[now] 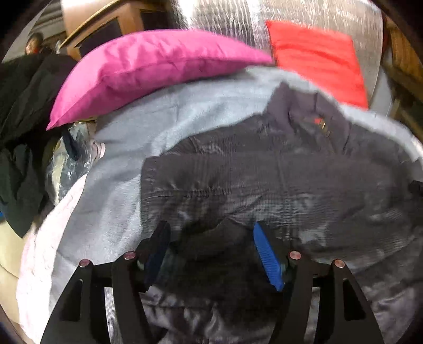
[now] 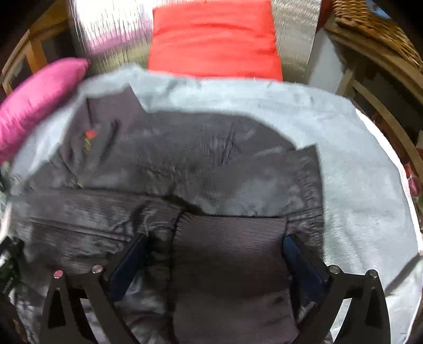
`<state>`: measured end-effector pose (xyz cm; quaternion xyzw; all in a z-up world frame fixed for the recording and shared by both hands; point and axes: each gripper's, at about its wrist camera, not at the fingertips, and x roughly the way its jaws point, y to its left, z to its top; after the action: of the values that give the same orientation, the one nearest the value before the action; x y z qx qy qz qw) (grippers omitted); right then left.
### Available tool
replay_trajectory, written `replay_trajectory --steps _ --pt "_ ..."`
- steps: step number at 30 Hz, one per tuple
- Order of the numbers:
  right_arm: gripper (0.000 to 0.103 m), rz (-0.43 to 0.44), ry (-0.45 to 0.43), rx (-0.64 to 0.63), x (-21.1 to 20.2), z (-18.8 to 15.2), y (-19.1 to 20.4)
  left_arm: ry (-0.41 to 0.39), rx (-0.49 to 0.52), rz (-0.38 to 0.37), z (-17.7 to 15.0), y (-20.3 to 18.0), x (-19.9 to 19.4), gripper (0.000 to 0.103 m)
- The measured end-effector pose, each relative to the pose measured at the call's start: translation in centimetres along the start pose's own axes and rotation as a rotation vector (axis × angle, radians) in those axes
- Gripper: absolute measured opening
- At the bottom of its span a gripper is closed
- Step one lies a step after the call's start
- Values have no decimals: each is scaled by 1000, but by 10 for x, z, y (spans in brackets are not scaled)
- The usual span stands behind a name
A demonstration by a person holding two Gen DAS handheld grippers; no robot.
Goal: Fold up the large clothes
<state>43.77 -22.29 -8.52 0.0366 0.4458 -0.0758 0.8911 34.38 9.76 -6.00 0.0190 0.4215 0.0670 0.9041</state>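
A dark grey jacket [image 1: 264, 169] lies partly folded on a light grey blanket [image 1: 127, 169]. It also shows in the right wrist view [image 2: 185, 164], with a small red logo near its collar. My left gripper [image 1: 211, 232] has its blue-padded fingers apart, with a fold of the jacket's dark fabric bunched between them. My right gripper [image 2: 214, 243] straddles the jacket's ribbed knit cuff [image 2: 230, 251], fingers wide apart on either side of it.
A pink pillow [image 1: 148, 68] and a red pillow [image 1: 317, 55] lie at the far end on a silvery mat [image 1: 238, 16]. Dark clothes [image 1: 18, 132] are piled at the left. Wooden chairs and a wicker basket [image 2: 375, 29] stand at the right.
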Motion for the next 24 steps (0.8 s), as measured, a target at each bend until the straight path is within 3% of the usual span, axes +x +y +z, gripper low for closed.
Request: replay_trajectory --steps 3,6,11,13,16,18,19,22,24 --pt "103 83 -78 6 -32 -7 -4 -9 -21 0 -9 9 -6 67" --pt "103 125 -86 -12 -46 -26 -1 48 -23 16 -22 9 6 68" --pt "103 42 21 -125 -12 -57 10 54 31 64 -23 -1 3 71" --pt "103 10 -5 -146 -21 -58 16 15 2 9 -22 3 -17 71" --pt "103 65 -71 -109 -49 -57 15 -46 2 10 -27 5 -32 76" --pt "103 79 -109 -110 -59 -61 14 15 26 6 -34 -2 -14 79" --pt "103 72 -92 -123 -54 -65 16 43 40 25 -38 -5 -3 79" --pt "103 41 15 -165 -19 -75 13 13 47 46 -38 -9 -8 79" --pt "103 45 -21 -160 -31 -72 13 -19 22 11 -33 -3 -21 79"
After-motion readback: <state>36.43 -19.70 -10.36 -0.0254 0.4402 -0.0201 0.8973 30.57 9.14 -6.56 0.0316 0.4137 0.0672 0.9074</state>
